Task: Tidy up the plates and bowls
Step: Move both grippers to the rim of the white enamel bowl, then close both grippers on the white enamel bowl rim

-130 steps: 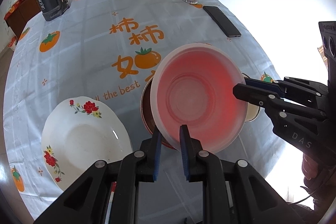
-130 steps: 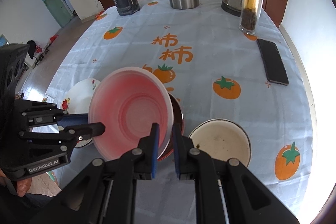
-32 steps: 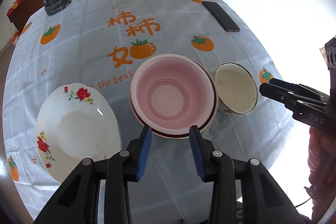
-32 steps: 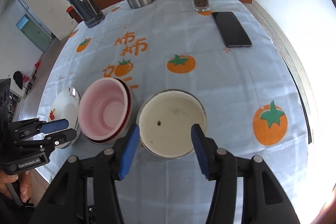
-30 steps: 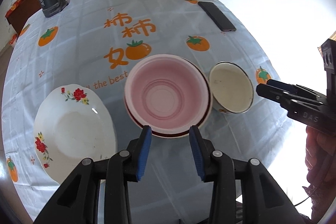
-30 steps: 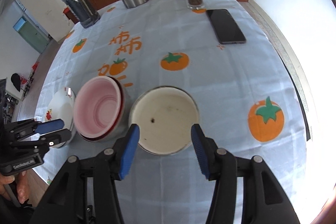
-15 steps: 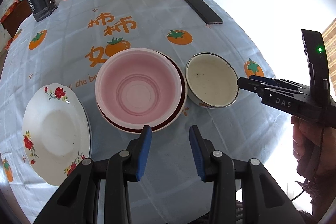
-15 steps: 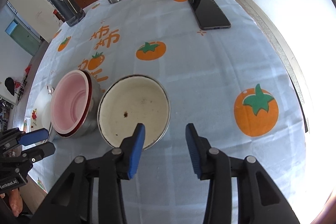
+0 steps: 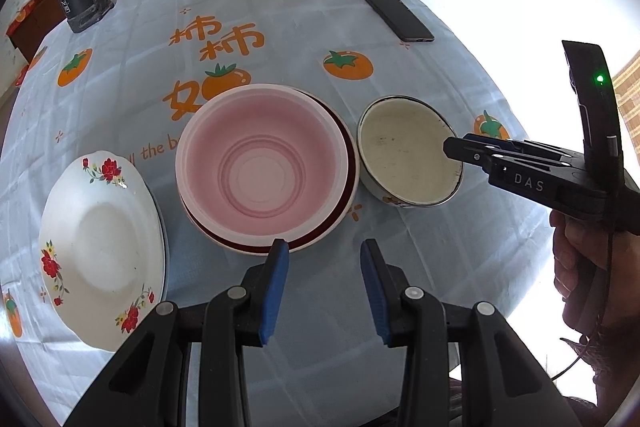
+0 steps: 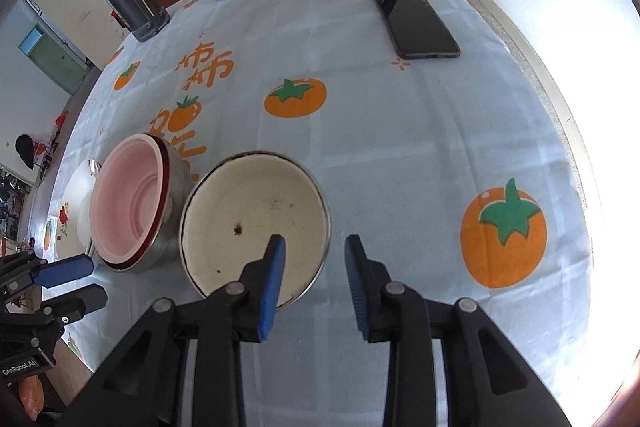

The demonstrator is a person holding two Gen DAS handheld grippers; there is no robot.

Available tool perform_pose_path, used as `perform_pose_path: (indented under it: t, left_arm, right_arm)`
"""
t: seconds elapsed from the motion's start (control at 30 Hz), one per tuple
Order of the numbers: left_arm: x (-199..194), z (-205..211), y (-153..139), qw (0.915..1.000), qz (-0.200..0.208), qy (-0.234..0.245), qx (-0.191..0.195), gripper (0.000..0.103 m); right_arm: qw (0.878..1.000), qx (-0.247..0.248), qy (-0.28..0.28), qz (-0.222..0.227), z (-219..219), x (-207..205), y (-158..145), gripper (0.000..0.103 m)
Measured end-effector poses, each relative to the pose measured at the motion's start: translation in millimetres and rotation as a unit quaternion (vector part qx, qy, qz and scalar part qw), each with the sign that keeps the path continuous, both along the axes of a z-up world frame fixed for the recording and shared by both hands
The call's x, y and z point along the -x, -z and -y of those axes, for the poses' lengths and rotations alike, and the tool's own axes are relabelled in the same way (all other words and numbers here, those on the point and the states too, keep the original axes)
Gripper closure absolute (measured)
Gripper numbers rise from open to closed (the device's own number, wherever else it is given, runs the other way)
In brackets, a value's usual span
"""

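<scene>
Closing in on the cream enamel bowl (image 10: 248, 223) with right gripper (image 10: 314, 277) fingers narrowing astride its near rim but not pinching yet, left gripper (image 9: 324, 287) half open and empty, next up clamp and lift into the pink plastic bowl (image 9: 260, 167) nested in the steel red-rimmed bowl (image 10: 170, 227) on the bench (image 10: 400, 155), so three bowls plus one floral white plate (image 9: 100, 247).

left gripper (image 9: 322, 283) fingers apart, right gripper (image 10: 314, 283) fingers closing, unclamped
</scene>
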State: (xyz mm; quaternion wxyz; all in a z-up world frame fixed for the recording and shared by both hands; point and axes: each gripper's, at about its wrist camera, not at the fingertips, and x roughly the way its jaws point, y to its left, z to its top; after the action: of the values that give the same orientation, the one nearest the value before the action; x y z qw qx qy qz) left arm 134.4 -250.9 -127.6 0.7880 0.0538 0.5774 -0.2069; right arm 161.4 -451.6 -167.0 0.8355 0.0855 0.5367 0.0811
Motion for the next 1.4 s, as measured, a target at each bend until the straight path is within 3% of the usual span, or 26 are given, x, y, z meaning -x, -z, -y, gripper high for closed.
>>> perform_pose_path:
  t: [0.43, 0.5, 0.97, 1.4]
  left_arm:
    - [-4, 3, 0, 1.0000, 0.002, -0.001, 0.000, 0.063]
    - [-3, 4, 0, 1.0000, 0.001, 0.003, 0.001, 0.063]
    - [4, 28, 1, 0.9988, 0.000, 0.039, 0.030, 0.063]
    - [20, 65, 25, 0.9950, -0.030, 0.088, 0.037, 0.063]
  right_arm:
    - [1.000, -0.002, -0.008, -0.006, -1, -6, 10, 0.087]
    - [1.000, 0.001, -0.010, -0.005, -2, -5, 11, 0.094]
    - [0.999, -0.004, -0.028, -0.027, 6, 21, 10, 0.095]
    - [0.998, -0.010, -0.030, -0.045, 22, 55, 15, 0.094]
